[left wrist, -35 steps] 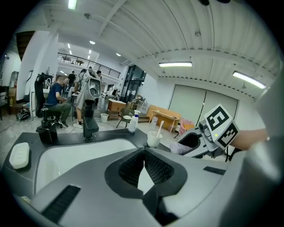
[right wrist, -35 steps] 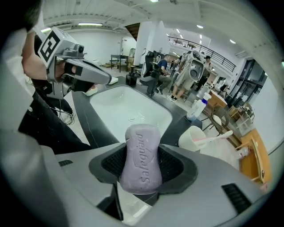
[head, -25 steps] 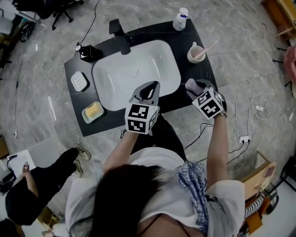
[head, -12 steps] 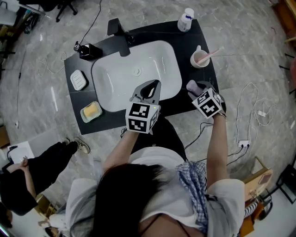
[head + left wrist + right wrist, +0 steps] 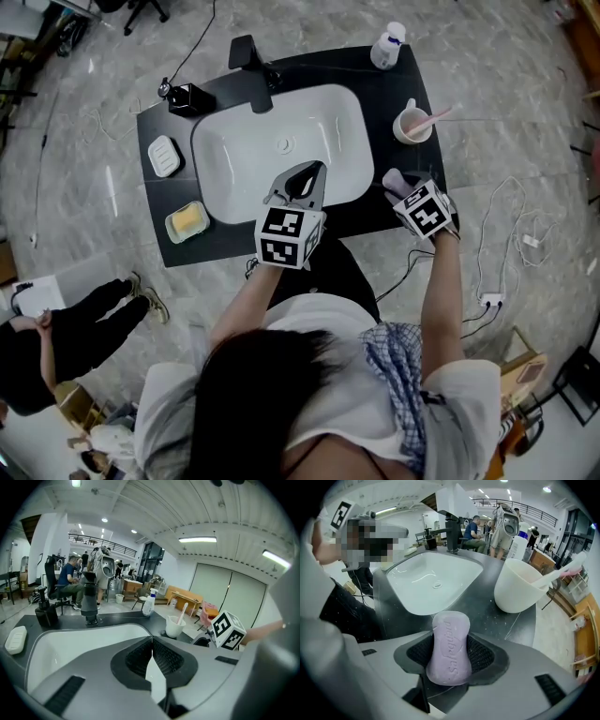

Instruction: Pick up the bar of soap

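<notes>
black counter [image 5: 380, 94]; sink [image 5: 281, 150], cup [image 5: 412, 124], bottle [image 5: 387, 47], white soap dish [image 5: 164, 155]

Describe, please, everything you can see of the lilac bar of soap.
The bar of soap is a pale lilac, rounded oblong, smooth and waxy, with embossed lettering along its face. It lies lengthwise along the right claw, gripped at its sides between the ribbed black pads, above the dark counter by the front right corner of the sink.

Left hand-held gripper [image 5: 151, 644] jaws together, white sink [image 5: 61, 658] beyond
</notes>
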### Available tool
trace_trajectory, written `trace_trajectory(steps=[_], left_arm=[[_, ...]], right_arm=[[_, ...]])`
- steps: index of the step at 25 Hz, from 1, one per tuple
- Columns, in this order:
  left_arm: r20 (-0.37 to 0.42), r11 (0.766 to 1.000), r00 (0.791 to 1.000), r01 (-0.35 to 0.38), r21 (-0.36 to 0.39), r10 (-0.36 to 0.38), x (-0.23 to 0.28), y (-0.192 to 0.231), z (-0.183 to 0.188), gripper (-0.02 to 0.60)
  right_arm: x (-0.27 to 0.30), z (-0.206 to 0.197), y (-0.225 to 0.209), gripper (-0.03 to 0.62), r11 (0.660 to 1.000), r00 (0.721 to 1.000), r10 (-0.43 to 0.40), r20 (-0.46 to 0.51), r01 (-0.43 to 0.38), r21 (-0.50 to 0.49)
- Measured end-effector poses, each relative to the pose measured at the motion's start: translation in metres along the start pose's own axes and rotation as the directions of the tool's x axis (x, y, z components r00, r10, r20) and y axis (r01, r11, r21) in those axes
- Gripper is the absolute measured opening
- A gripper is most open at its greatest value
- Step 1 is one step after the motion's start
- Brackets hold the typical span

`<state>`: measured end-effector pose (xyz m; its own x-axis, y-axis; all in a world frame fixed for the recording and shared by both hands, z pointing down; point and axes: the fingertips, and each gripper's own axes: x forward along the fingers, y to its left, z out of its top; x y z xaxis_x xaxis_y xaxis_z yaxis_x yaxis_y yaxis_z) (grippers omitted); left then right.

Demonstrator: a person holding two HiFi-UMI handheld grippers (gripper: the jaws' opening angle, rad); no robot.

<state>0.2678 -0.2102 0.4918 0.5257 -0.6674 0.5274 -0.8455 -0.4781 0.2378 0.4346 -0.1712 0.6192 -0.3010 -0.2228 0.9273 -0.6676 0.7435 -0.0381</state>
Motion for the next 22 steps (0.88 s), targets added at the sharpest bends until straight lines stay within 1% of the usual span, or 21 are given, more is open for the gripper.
trace_trajectory(steps=[4, 7, 11, 13, 15, 17, 20, 22], left_arm=[[0.010, 1.000, 1.000, -0.022, -0.010, 0.022, -0.005, 0.009, 0.001, 0.014], [0.014, 0.998, 0.999, -0.050, -0.025, 0.050, -0.011, 0.019, 0.000, 0.014], [0.018, 0.996, 0.997, -0.074, -0.048, 0.075, -0.015, 0.028, -0.003, 0.014], [0.019, 0.995, 0.997, -0.077, -0.055, 0.078, -0.016, 0.029, -0.004, 0.014], [0.021, 0.996, 0.997, -0.074, -0.057, 0.076, -0.018, 0.028, -0.005, 0.014], [0.026, 0.996, 0.997, -0.074, -0.056, 0.075, -0.021, 0.027, -0.005, 0.014], [0.035, 0.995, 0.996, -0.076, -0.064, 0.078, -0.026, 0.029, -0.004, 0.014], [0.044, 0.993, 0.995, -0.082, -0.083, 0.086, -0.029, 0.033, -0.005, 0.014]], right_arm=[[0.001, 0.001, -0.002, 0.221, 1.000, 1.000, 0.024, -0.012, -0.024, 0.002], [0.000, 0.001, -0.001, 0.221, 0.999, 0.999, 0.035, 0.001, -0.035, 0.008], [0.000, 0.002, 0.004, 0.249, 0.998, 0.998, 0.069, -0.003, -0.069, 0.008], [0.001, 0.002, 0.006, 0.269, 0.997, 0.997, 0.071, 0.000, -0.071, 0.012], [-0.001, 0.002, 0.003, 0.287, 0.998, 0.999, 0.050, 0.015, -0.051, 0.023], [-0.008, 0.006, -0.004, 0.290, 0.999, 0.999, 0.020, 0.047, -0.022, 0.040], [-0.024, 0.016, -0.011, 0.290, 0.997, 0.993, -0.027, 0.111, 0.018, 0.079], [-0.036, 0.027, -0.013, 0.290, 0.993, 0.983, -0.069, 0.173, 0.050, 0.111]])
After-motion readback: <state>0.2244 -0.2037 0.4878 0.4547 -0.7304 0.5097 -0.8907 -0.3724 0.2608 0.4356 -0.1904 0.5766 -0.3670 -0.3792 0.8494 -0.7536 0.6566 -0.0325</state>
